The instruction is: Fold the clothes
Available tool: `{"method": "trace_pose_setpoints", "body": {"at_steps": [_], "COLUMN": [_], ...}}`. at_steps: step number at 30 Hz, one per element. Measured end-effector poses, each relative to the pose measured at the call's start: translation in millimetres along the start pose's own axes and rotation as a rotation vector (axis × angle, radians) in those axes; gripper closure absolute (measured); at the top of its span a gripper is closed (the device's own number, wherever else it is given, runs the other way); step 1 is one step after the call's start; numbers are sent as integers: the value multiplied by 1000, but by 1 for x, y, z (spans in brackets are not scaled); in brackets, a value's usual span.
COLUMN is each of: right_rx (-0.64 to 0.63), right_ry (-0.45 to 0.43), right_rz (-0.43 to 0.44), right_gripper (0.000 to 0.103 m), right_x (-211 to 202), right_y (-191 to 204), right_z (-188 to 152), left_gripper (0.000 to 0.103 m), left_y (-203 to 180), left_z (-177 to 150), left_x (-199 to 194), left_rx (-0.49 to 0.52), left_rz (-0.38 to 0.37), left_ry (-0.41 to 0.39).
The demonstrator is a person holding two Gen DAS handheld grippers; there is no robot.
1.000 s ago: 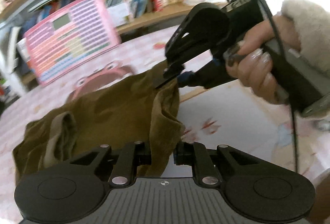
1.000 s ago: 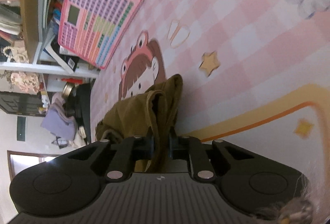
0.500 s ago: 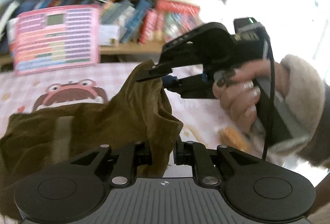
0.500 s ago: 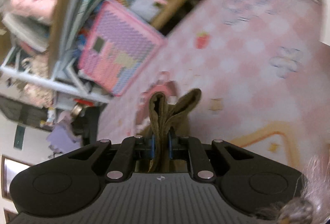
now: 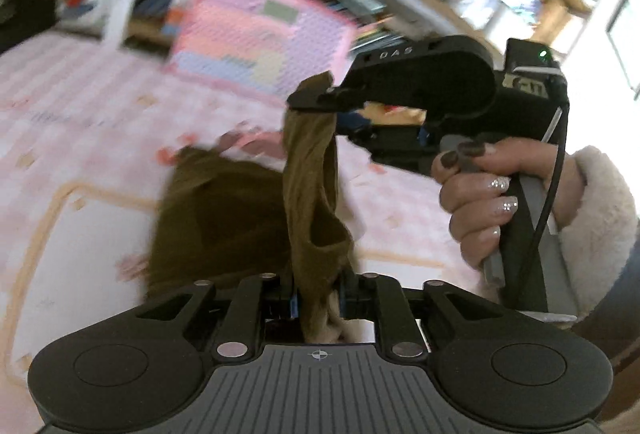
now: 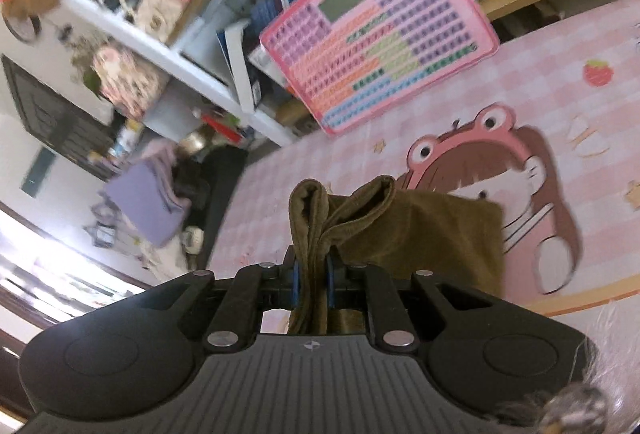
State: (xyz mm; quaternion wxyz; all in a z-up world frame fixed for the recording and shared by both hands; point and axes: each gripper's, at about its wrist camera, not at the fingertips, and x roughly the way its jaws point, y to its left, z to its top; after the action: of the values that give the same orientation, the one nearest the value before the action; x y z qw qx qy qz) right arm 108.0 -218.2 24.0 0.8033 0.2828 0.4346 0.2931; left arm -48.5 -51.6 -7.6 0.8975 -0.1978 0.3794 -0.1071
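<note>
Olive-brown garment (image 5: 224, 218): lifted at two edges, bulk hanging over pink checked worktop (image 5: 80, 106). Bare worktop on both sides; bookshelf (image 6: 192, 46) at far edge. Left tongs (image 5: 316, 298): clamped on bunched fabric. Right tongs (image 6: 311, 280): pinched on folded edge, raised level, hand (image 5: 476, 194) gripping handle.

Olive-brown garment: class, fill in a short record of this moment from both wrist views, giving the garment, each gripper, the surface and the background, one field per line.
garment: olive-brown garment, one edge lifted, the rest draped on the surface
left gripper: shut on a bunched fold of the garment
right gripper: shut on another fold; in the left view its tip pinches the cloth's raised corner
hand: grips the right gripper's handle, fluffy cuff at the wrist
surface: pink checked cartoon mat
background: pink button board leaning on bookshelves
</note>
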Motion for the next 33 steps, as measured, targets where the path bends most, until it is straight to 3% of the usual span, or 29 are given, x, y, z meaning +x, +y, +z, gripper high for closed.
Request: {"method": "trace_pose_setpoints", "body": {"at_steps": [3, 5, 6, 7, 9, 14, 19, 20, 22, 23, 27, 33], "right_rx": [-12, 2, 12, 10, -13, -124, -118, -96, -77, -84, -130, -162], "right_ry": [51, 73, 62, 31, -38, -144, -172, -169, -156, -147, -131, -111], "right_rz": [-45, -37, -20, -13, -25, -274, -470, -484, -479, -486, -515, -511], "right_gripper": [62, 61, 57, 49, 42, 40, 40, 40, 40, 40, 40, 39], "right_x": [35, 48, 47, 42, 27, -16, -44, -45, -45, -43, -30, -14], "right_y": [9, 13, 16, 19, 24, 14, -13, -18, -23, -24, -19, -17], "right_z": [-10, -14, -14, -14, -15, -32, -73, -79, -92, -96, -108, -113], "left_gripper": [68, 61, 55, 53, 49, 47, 49, 55, 92, 94, 94, 85], "left_y": [32, 50, 56, 61, 69, 75, 75, 74, 70, 67, 35, 57], "left_z": [-2, -4, -4, -1, 6, 35, 52, 52, 54, 55, 53, 54], "left_x": [-5, -10, -14, -18, -25, -11, 40, 49, 60, 61, 24, 32], "left_rx": [-47, -56, -48, -42, -36, -65, -123, -122, -98, -74, 182, 79], "left_rz": [44, 77, 85, 74, 35, -98, -91, -80, -76, -82, -106, -100], "left_ry": [60, 96, 97, 80, 40, -25, 30, 50, 80, 88, -78, -27]}}
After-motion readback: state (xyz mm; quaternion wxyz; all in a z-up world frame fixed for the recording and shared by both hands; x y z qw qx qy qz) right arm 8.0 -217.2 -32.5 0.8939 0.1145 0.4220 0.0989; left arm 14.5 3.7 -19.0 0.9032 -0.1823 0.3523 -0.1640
